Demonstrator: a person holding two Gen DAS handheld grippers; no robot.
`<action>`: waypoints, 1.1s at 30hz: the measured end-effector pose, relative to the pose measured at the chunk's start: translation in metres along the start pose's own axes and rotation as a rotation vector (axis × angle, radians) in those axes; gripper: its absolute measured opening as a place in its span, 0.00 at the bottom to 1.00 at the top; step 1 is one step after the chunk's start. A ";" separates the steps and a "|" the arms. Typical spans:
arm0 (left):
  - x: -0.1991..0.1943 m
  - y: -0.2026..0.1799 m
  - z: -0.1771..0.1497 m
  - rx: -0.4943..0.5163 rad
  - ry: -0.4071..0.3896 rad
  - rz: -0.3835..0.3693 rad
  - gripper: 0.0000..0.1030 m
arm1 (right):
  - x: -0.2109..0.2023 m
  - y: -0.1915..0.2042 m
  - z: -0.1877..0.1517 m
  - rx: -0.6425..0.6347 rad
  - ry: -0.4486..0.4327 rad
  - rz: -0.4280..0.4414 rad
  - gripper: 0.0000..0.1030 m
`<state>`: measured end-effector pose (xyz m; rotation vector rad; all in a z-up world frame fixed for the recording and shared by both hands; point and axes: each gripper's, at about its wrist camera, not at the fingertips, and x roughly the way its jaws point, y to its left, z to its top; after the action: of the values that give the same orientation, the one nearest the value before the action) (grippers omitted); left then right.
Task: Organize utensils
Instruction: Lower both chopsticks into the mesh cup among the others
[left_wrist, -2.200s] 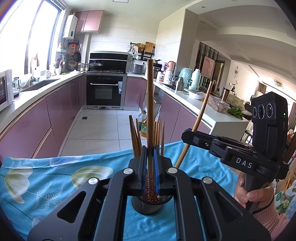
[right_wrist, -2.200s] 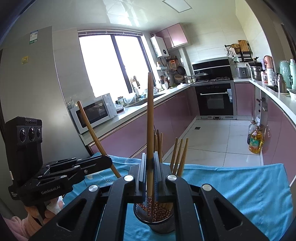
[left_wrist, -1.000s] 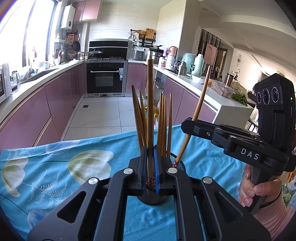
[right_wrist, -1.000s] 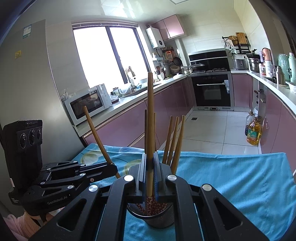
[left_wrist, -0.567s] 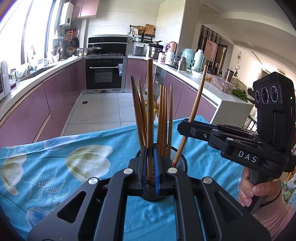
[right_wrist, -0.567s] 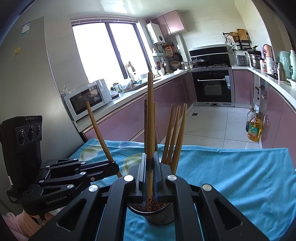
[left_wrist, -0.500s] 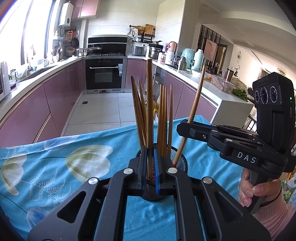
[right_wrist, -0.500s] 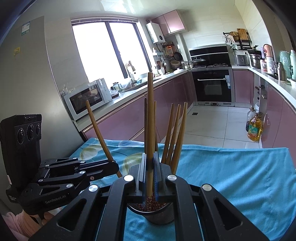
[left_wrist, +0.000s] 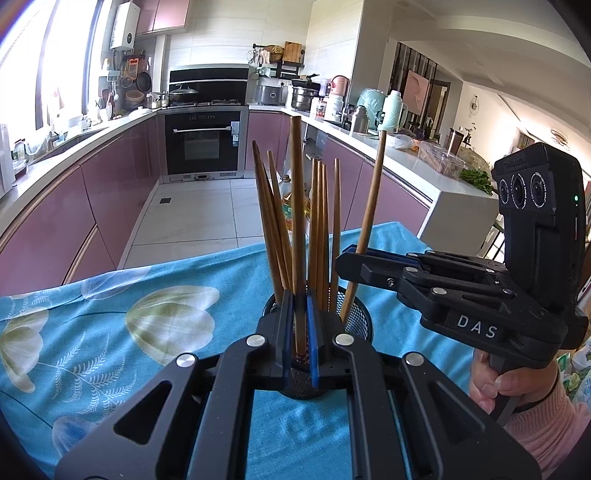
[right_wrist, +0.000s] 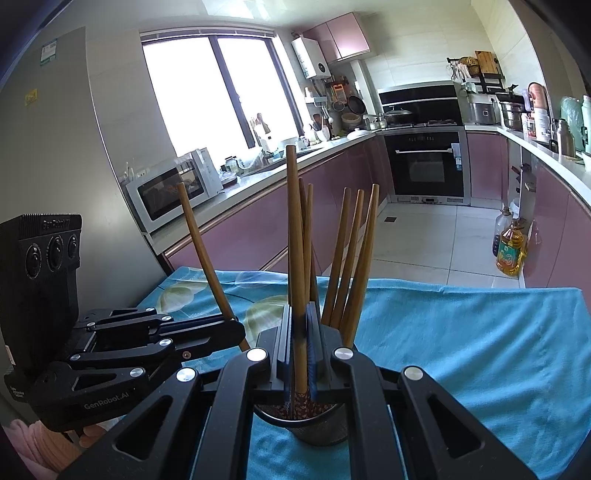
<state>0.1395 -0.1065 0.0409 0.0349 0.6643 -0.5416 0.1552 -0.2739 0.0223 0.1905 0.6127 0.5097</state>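
A black mesh holder (left_wrist: 354, 316) (right_wrist: 317, 424) stands on the blue cloth with several wooden chopsticks upright in it. My left gripper (left_wrist: 300, 325) is shut on one brown chopstick (left_wrist: 296, 206), its lower end inside the holder. My right gripper (right_wrist: 301, 339) is shut on another chopstick (right_wrist: 294, 229), its patterned tip inside the holder. In the left wrist view the right gripper (left_wrist: 356, 260) comes in from the right, its chopstick (left_wrist: 371, 206) slanting down into the holder. In the right wrist view the left gripper (right_wrist: 229, 328) comes in from the left.
The table is covered by a blue floral cloth (left_wrist: 110, 332) (right_wrist: 461, 350). Beyond its far edge lie the kitchen floor, purple cabinets, an oven (left_wrist: 205, 144) and an oil bottle (right_wrist: 511, 247) on the floor. A microwave (right_wrist: 170, 188) stands on the left counter.
Both grippers have lowered their chopsticks into the holder, and the right gripper has moved closer to the holder. The other chopsticks stand higher in both views.
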 end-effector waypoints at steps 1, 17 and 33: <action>0.001 0.001 0.000 -0.003 0.002 -0.003 0.07 | 0.001 0.000 0.000 0.001 0.001 0.000 0.06; 0.022 0.007 0.007 -0.019 0.024 0.008 0.08 | 0.010 -0.004 0.003 0.019 0.012 -0.005 0.06; 0.044 0.019 0.001 -0.045 0.063 0.011 0.08 | 0.018 -0.006 0.001 0.041 0.027 -0.004 0.08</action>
<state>0.1785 -0.1109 0.0127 0.0129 0.7372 -0.5166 0.1709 -0.2702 0.0126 0.2217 0.6504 0.4968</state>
